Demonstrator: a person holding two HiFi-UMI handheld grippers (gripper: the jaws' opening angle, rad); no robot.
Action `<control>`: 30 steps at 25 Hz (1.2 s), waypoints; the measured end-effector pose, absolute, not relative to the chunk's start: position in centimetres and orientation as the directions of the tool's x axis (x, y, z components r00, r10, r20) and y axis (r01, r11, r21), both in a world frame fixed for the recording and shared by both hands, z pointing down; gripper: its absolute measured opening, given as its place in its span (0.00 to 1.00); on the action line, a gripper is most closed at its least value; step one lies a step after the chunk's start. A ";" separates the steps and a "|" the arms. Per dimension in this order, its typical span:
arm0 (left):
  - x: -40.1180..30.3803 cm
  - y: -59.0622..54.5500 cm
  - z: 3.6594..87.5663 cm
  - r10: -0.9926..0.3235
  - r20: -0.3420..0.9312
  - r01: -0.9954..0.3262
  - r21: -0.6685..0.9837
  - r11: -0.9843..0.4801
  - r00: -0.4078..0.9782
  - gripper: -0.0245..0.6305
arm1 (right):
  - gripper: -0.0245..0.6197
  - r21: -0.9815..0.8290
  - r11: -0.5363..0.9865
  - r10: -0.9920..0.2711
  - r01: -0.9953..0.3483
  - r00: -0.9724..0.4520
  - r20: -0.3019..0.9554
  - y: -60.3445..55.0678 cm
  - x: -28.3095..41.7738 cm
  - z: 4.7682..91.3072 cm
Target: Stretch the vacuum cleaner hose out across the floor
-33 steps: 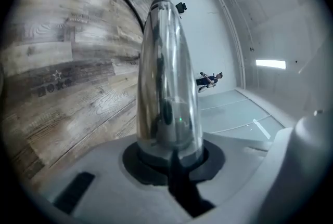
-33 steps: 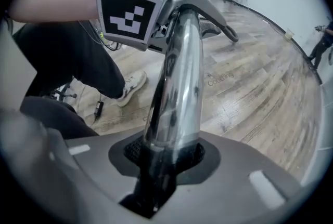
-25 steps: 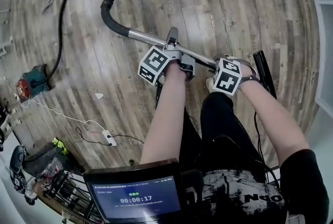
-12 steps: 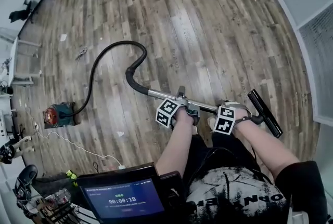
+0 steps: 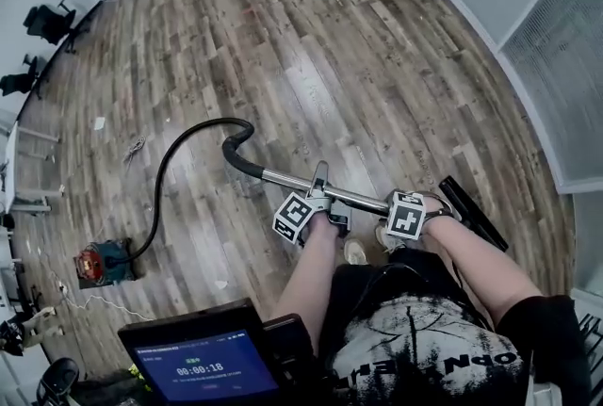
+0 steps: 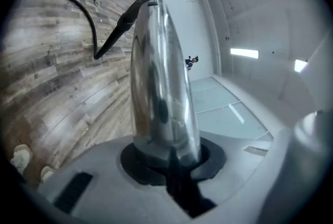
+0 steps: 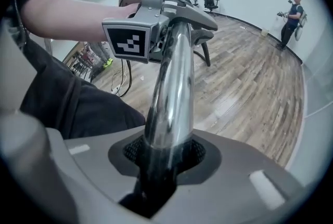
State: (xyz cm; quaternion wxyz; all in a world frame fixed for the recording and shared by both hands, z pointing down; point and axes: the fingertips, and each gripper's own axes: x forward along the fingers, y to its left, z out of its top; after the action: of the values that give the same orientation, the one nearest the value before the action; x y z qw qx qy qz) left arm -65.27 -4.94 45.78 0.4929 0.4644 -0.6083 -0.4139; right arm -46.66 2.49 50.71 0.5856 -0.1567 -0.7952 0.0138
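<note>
1. Now, both tools are on the metal wand [image 5: 356,198]. The left gripper [image 6: 167,158] has the tube seated between its jaws. They have just been easing open a touch, yet the pads look pressed to the steel.
2. Further along the same tube, the right gripper [image 7: 165,163] clamps down, its jaws just nipping in slightly. Two grips set apart on one long tube keep it from swinging, I'd say.
3. Past the left gripper's tips, the wand runs into the curved handle [image 5: 237,155]. From there the black hose [image 5: 162,176] arcs away over the wooden floor [image 5: 377,65] to the vacuum body [image 5: 102,261], well apart from both tools.
4. Beyond the right gripper, on the side away from the left one, the floor nozzle [image 5: 474,213] caps the wand's other end.
5. That hose is bowed, not straight, so the stretching looks barely begun.
6. Next move, as I read it: carry the wand away from the vacuum body to draw the curve out.
7. Watch for two things: the polished tube sliding in the looser left grip, and the body being dragged along instead of the hose straightening.
</note>
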 end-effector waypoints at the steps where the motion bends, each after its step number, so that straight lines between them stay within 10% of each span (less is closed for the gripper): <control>1: -65.2 -5.1 45.3 -0.979 0.190 -0.151 0.968 0.200 -0.074 0.13 | 0.24 -0.230 0.948 0.286 0.219 -0.274 0.918 2.9 -46.7 50.5; 8: -64.2 -5.6 44.3 -0.987 0.154 -0.136 0.978 0.157 -0.037 0.10 | 0.25 -0.347 0.917 0.394 0.195 -0.315 0.863 4.1 -46.1 50.3; 16: -63.1 -5.2 43.2 -0.969 0.191 -0.157 0.964 0.215 -0.156 0.10 | 0.25 -0.029 0.972 0.103 0.233 -0.314 0.944 0.4 -44.9 50.7; 30: -52.1 -6.6 41.8 -0.933 0.202 -0.203 0.941 0.269 -0.297 0.10 | 0.21 -0.020 0.919 0.170 0.394 -0.350 0.921 -3.2 -33.8 50.3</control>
State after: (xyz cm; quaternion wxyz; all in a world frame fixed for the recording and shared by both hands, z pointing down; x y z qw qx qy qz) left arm -52.07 -6.60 41.82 0.4191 0.4196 -0.6773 -0.4354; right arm -33.75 -3.23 50.32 0.5432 -0.1733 -0.8151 -0.1031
